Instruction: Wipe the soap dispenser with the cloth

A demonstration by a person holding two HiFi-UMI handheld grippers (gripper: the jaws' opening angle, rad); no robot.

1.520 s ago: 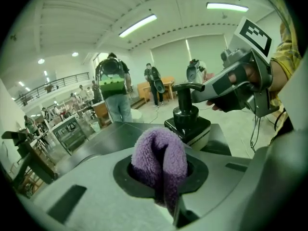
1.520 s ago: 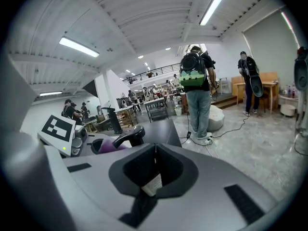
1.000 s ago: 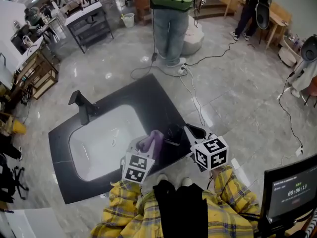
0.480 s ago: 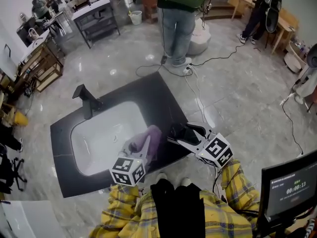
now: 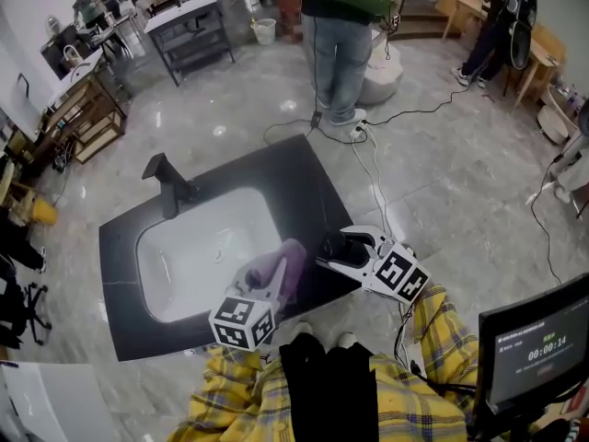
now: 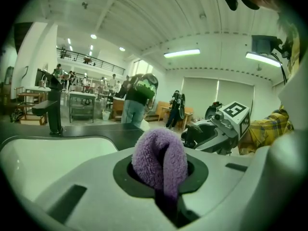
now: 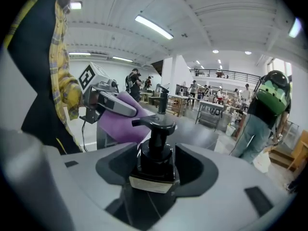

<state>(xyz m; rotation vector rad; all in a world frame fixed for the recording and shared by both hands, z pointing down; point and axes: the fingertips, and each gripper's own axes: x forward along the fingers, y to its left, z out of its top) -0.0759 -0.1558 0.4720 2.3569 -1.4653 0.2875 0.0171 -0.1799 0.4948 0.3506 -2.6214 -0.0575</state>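
Right claw (image 7: 154, 170) just popped open around the soap dispenser (image 7: 155, 148), not gripping yet. Left claw (image 6: 163, 196) is clamped on the purple cloth (image 6: 160, 158), so I'd guess wiping starts soon.

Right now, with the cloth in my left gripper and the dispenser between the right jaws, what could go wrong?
1. The right gripper's jaws have just been opening and stand apart around the soap dispenser, not clamped on it; wiping now could tip it.
2. The dispenser stands near the counter's edge, so a knock may send it to the floor.
3. The left gripper pinches only a fold of the cloth; hard rubbing might pull it out.
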